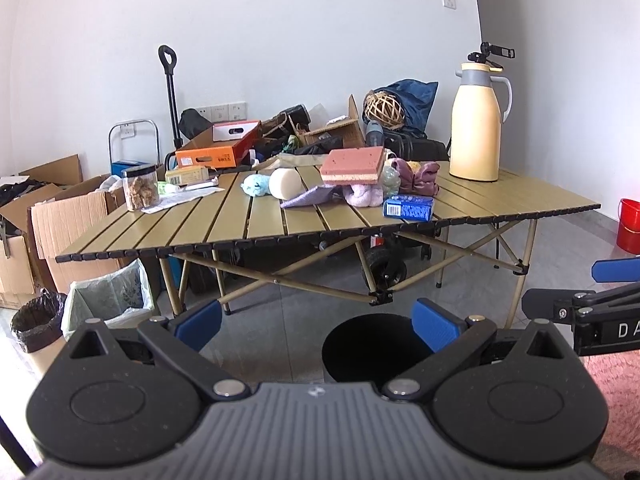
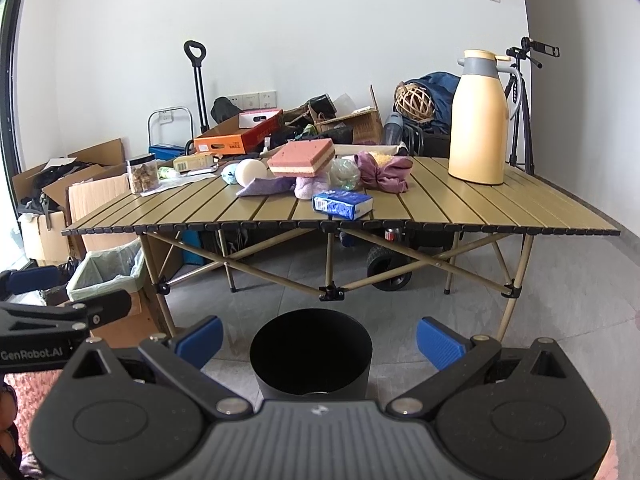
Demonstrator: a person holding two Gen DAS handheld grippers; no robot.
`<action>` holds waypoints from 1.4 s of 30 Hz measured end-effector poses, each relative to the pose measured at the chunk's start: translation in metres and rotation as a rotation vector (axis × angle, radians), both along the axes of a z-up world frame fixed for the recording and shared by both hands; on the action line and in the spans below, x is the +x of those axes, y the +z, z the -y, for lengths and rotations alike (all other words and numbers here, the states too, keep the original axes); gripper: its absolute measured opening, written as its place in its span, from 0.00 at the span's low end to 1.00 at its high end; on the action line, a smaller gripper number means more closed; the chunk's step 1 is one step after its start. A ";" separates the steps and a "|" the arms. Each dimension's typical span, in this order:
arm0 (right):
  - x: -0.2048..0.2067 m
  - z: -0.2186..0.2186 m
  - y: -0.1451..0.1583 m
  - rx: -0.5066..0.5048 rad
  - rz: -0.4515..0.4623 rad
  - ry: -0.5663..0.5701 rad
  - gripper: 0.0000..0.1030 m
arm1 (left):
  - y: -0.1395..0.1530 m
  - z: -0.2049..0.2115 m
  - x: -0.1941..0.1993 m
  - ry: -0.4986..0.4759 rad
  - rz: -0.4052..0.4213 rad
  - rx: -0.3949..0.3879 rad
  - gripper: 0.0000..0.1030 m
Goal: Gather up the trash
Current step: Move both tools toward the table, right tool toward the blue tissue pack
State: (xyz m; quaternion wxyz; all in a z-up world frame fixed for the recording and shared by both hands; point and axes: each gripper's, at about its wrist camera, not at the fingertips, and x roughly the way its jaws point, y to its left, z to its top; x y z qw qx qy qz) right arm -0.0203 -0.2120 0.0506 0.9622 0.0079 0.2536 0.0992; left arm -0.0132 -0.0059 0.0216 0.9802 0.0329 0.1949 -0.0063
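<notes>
A black round bin (image 1: 366, 346) (image 2: 311, 352) stands on the floor in front of the folding table (image 1: 500, 204) (image 2: 500, 208). On the table lie a blue carton (image 1: 408, 206) (image 2: 343, 203), a pink sponge block (image 1: 354, 165) (image 2: 301, 157), a crumpled plastic bottle (image 2: 344, 173), purple cloths (image 1: 308, 197) (image 2: 262, 187) and a white roll (image 1: 285, 183) (image 2: 250, 171). My left gripper (image 1: 316, 328) hovers low before the bin, open and empty. My right gripper (image 2: 320, 340) is open above the bin, empty too. Each gripper shows at the edge of the other's view.
A cream thermos jug (image 1: 478, 120) (image 2: 480, 118) stands at the table's right end, a clear jar (image 1: 141, 186) (image 2: 143, 173) at its left. A lined bin (image 1: 108, 296) (image 2: 108, 272), cardboard boxes (image 1: 68, 216) and a black-bagged bin (image 1: 36, 320) sit left. A red bucket (image 1: 628, 226) stands right.
</notes>
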 end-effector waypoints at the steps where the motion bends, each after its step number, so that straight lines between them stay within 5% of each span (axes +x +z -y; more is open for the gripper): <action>1: 0.001 0.000 0.001 -0.001 0.005 0.001 1.00 | 0.001 0.000 0.000 0.000 0.002 0.000 1.00; 16: 0.030 0.000 0.007 0.002 0.017 -0.010 1.00 | 0.009 -0.002 0.033 -0.007 0.012 -0.019 1.00; 42: 0.149 0.004 0.004 0.025 0.060 -0.078 1.00 | 0.018 -0.007 0.158 -0.008 0.040 -0.040 1.00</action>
